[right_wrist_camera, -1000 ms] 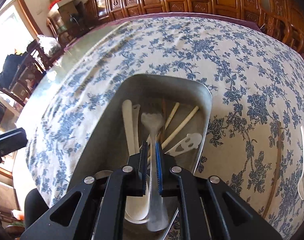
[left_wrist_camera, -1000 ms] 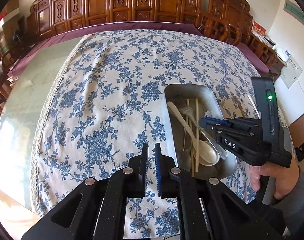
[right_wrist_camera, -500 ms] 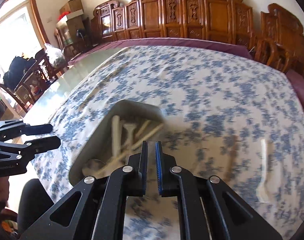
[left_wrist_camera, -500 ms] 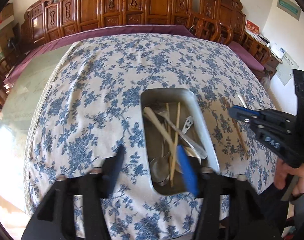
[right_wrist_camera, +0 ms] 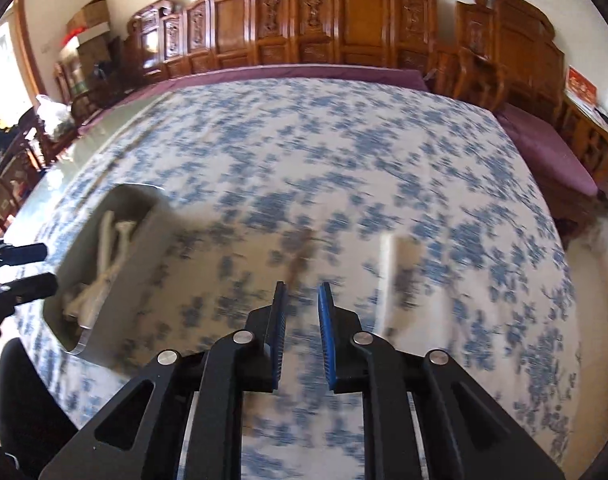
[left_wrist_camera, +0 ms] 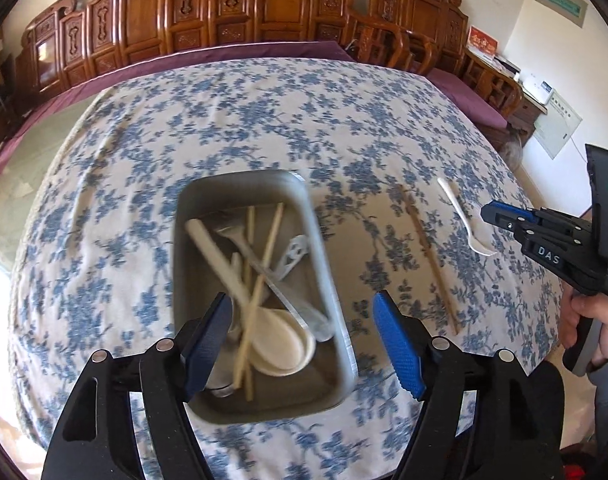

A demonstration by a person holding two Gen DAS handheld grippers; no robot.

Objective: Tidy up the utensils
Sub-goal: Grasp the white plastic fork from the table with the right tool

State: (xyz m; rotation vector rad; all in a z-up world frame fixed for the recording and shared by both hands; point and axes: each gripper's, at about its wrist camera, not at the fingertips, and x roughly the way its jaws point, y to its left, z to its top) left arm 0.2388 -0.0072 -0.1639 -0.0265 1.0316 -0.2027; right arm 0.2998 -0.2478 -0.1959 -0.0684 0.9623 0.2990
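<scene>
A metal tray (left_wrist_camera: 323, 256) sits on the floral tablecloth and holds a white spoon (left_wrist_camera: 280, 344), chopsticks (left_wrist_camera: 264, 264), a metal spoon and a white fork. A single chopstick (left_wrist_camera: 431, 260) and a white plastic utensil (left_wrist_camera: 463, 220) lie on the cloth right of the tray. My left gripper (left_wrist_camera: 304, 320) is wide open and empty above the tray's near end. My right gripper (right_wrist_camera: 302, 296) is slightly open and empty above the cloth, between the blurred chopstick (right_wrist_camera: 300, 256) and the white utensil (right_wrist_camera: 387, 268). The tray also shows in the right wrist view (right_wrist_camera: 144, 216).
The blue floral tablecloth (left_wrist_camera: 264, 120) covers a large table with a purple border. Carved wooden chairs (left_wrist_camera: 224, 12) line the far side. The right gripper's body and the hand holding it (left_wrist_camera: 559, 248) are at the table's right edge.
My left gripper has opened wide and shifted over the tray. My right gripper has left the tray, moved right over the cloth, and opened slightly.
</scene>
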